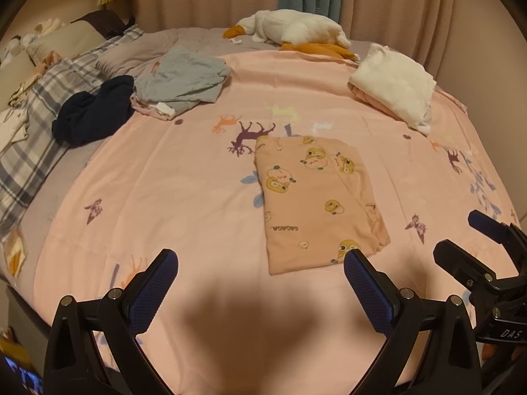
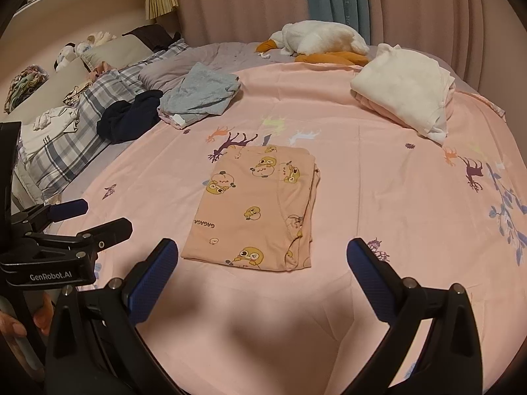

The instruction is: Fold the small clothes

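A small peach garment with yellow duck prints [image 1: 313, 204] lies folded into a flat rectangle on the pink bedsheet [image 1: 184, 177]; it also shows in the right wrist view [image 2: 257, 210]. My left gripper [image 1: 260, 273] is open and empty, hovering just short of the garment's near edge. My right gripper [image 2: 262, 263] is open and empty, above the sheet near the garment's near edge. The right gripper shows at the right edge of the left wrist view [image 1: 461, 240], and the left gripper shows at the left of the right wrist view [image 2: 102, 217].
A grey garment pile [image 1: 184, 79], a dark navy garment [image 1: 95, 108] and a folded white and pink stack [image 1: 395, 82] lie at the far side of the bed. A white plush goose [image 1: 296, 29] lies by the curtain. Plaid bedding and pillows [image 1: 36, 141] are at the left.
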A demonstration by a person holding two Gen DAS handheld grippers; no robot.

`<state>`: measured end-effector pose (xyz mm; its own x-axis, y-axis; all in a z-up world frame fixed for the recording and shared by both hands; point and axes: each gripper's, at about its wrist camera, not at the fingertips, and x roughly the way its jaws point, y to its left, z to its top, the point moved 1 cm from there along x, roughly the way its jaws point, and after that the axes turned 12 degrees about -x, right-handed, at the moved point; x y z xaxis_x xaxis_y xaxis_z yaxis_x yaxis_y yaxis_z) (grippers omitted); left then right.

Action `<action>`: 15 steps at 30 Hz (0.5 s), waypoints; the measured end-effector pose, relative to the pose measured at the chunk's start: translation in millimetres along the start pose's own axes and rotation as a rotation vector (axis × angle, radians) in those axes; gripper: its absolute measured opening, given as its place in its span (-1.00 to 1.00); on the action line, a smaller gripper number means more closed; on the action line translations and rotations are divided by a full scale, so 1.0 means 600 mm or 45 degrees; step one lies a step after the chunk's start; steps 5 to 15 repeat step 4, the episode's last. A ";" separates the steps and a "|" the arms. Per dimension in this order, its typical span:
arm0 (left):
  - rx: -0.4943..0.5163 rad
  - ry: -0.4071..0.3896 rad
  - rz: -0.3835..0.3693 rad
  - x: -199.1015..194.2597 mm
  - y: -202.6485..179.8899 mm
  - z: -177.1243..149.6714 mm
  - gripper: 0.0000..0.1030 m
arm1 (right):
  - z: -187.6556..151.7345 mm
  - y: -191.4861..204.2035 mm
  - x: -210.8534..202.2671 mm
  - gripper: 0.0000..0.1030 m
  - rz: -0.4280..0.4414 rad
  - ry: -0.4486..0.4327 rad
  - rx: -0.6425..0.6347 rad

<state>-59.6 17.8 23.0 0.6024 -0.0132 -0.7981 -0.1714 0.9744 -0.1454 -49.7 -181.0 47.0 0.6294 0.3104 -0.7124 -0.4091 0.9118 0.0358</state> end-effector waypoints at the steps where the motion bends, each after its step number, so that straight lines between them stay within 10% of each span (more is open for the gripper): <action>1: -0.003 -0.001 0.001 0.000 0.001 0.000 0.94 | 0.000 0.002 0.000 1.00 0.000 0.001 0.000; 15: -0.006 0.004 -0.002 0.001 0.003 0.001 0.94 | 0.001 0.006 -0.001 1.00 0.007 0.002 0.001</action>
